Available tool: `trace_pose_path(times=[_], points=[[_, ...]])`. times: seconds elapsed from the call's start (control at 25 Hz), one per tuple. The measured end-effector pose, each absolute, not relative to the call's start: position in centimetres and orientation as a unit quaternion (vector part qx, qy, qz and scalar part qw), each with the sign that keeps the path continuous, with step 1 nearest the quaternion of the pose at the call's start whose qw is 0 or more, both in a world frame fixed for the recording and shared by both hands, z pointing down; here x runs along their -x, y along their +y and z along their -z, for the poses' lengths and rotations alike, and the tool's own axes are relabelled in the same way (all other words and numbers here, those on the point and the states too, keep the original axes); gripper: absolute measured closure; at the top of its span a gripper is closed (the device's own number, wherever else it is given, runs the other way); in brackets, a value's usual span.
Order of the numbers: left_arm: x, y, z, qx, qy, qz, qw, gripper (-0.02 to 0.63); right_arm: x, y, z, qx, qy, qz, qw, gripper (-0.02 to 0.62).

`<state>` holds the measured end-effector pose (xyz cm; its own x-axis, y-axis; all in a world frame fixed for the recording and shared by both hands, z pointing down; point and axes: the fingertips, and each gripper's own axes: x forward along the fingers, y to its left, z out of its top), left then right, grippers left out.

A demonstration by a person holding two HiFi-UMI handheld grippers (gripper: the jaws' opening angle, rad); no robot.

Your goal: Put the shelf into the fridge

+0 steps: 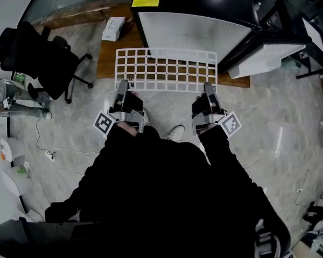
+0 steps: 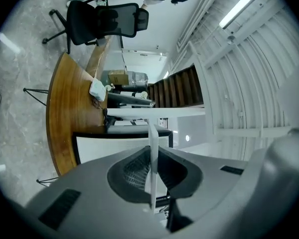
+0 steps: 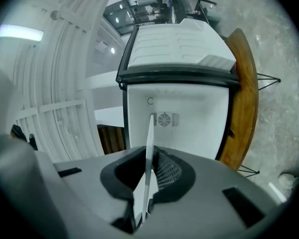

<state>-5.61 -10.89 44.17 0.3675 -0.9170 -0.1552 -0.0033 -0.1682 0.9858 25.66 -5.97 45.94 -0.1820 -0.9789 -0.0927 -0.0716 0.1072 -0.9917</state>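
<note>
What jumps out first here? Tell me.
The white wire shelf, held flat across the middle of the head view, with the left gripper and right gripper clamped on its near edge. Just beyond it, the open fridge shows its white inside.

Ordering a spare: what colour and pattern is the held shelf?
The shelf is white, an open grid of bars; the head view shows it best.

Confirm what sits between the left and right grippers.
Head view: the white wire grid shelf, its near edge running from left gripper to right gripper; both clamp it.
</note>
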Motion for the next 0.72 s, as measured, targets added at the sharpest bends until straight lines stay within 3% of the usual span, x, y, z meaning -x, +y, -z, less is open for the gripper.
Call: trace_pose_path(times=[0.32, 0.72], points=[[-2.5, -14.1, -43.8, -0.653, -0.327, 0.394, 0.557, 0.574, -32.9, -5.8, -45.3, 0.481, 0.565, 0.465, 0.482, 0.565], [-4.9, -19.4, -44.9, -0.647, -0.324, 0.379, 0.576, 0.574, -35.1, -10.3, -45.5, 0.498, 0.559, 0.462, 0.476, 0.565]])
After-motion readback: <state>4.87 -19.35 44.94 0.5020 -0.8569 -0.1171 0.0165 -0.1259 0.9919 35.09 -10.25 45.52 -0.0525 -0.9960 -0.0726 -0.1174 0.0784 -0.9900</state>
